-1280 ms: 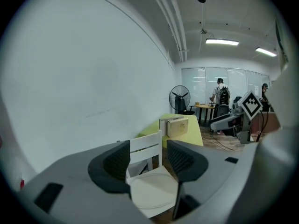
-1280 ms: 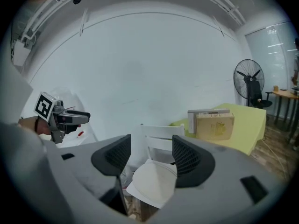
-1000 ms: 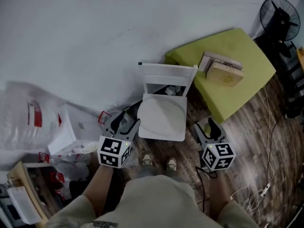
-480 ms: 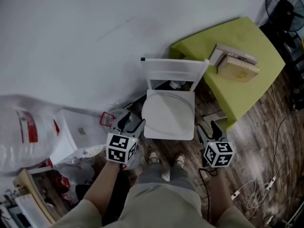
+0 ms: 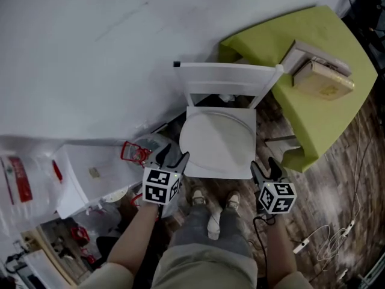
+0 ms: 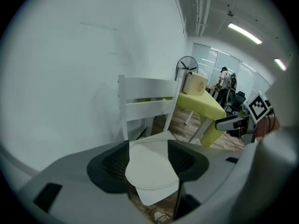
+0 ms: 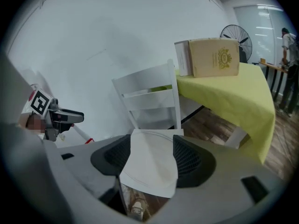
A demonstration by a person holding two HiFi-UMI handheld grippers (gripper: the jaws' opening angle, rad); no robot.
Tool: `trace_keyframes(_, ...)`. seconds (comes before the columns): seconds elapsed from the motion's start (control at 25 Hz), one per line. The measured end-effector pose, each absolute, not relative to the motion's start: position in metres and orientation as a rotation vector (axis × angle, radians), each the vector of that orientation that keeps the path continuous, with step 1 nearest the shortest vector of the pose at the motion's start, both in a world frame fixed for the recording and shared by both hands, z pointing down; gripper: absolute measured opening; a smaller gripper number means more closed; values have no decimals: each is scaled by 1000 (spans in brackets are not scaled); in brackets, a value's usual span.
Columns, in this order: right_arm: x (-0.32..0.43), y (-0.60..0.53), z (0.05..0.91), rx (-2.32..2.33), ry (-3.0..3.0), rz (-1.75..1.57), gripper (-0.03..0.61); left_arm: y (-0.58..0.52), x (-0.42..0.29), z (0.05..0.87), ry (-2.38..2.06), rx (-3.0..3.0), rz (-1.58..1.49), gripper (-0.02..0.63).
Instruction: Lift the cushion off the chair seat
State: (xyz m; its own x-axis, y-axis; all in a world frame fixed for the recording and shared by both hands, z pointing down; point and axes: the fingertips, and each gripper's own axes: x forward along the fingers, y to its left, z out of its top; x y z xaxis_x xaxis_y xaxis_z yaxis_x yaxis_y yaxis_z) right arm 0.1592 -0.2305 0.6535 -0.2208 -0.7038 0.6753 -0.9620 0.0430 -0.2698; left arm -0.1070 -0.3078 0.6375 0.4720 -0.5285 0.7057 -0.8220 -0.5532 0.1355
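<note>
Both grippers are low at the front of the chair [image 5: 227, 77] now, one at each front corner of the seat. The cushion [image 5: 216, 140], white and round, lies flat on that seat, right up against the slatted back.

Left gripper [image 5: 172, 159]: jaws apart, nothing between the pads. Looking along them in its own view, the cushion's near edge shows in the gap, but farther off, not gripped. Right gripper [image 5: 265, 167]: same story, jaws wide, pads bare, the cushion framed between them from the other side. Both grippers tilt downward toward the seat, and whether either tip touches the seat edge is not clear.

The person's shoes [image 5: 207, 198] stand on the wood floor [image 5: 337, 209] just in front of the chair, between the two grippers. To the right of the chair stands a desk [image 5: 313, 125] under a yellow-green cloth, with a tan box [image 5: 328, 83] on top. The chair backs onto a white wall [image 5: 90, 53].
</note>
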Motion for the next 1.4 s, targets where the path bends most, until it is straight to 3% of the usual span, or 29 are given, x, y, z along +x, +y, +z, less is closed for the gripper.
trace_keyframes(0.68,166,-219,854,1648,-1790,1212,308,-326,-128,850,-1008,2090,990,276)
trace_keyframes(1.4,180,-226,984,1682,-1664,1321,341,-328,-142,993,-959,1798,790,350)
